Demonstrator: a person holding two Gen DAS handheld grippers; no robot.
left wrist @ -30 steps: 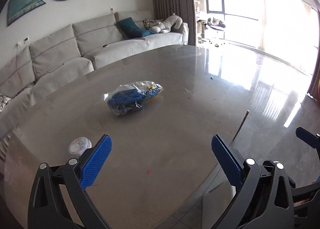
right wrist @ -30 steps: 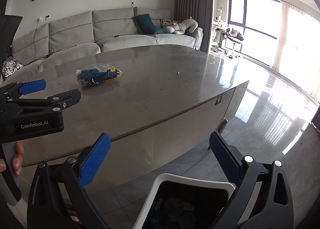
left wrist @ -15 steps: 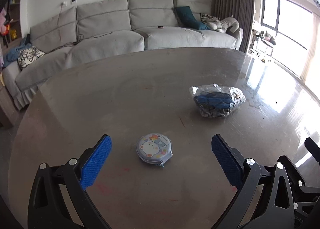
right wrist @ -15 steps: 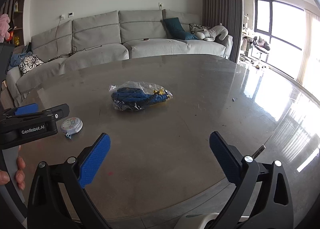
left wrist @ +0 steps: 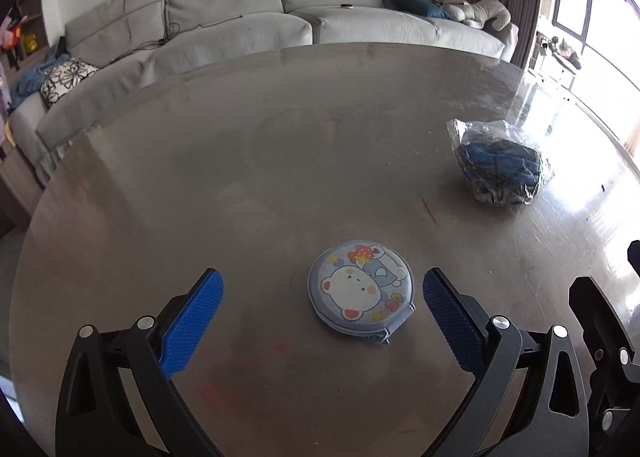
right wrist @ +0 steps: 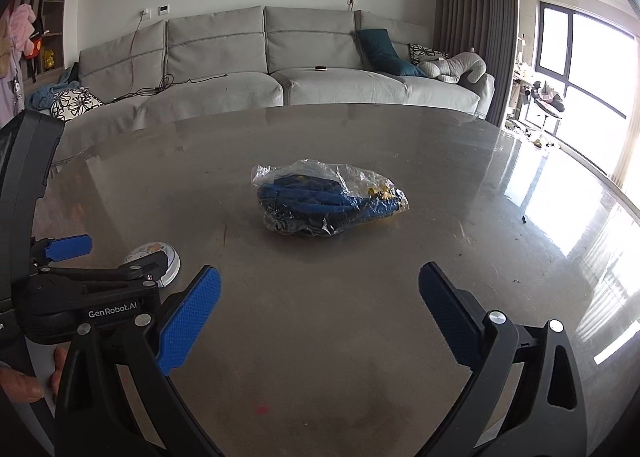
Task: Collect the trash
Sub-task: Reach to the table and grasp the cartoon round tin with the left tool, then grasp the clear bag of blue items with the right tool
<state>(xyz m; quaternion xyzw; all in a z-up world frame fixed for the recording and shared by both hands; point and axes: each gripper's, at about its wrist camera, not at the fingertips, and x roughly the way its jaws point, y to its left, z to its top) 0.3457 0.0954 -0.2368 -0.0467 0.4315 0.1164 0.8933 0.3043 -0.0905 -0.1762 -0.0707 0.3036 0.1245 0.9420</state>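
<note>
A round flat pouch with a cartoon bear [left wrist: 362, 294] lies on the grey table [left wrist: 240, 177], just ahead of my open, empty left gripper [left wrist: 320, 315], between its fingers' line and slightly right. A clear plastic bag with blue contents [left wrist: 500, 161] lies farther right. In the right wrist view the same bag [right wrist: 328, 202] sits ahead of my open, empty right gripper [right wrist: 320, 313], and the left gripper [right wrist: 80, 281] stands over the pouch [right wrist: 154, 257], partly hiding it.
A long grey sofa [right wrist: 280, 73] with cushions runs behind the table. Bright windows [right wrist: 580, 69] and a glossy floor lie to the right. The table's rounded edge curves close on the left in the left wrist view.
Both grippers have moved forward over the table. The left one swung left onto the round pouch and closed in on it; the right one now faces the plastic bag from nearer.
</note>
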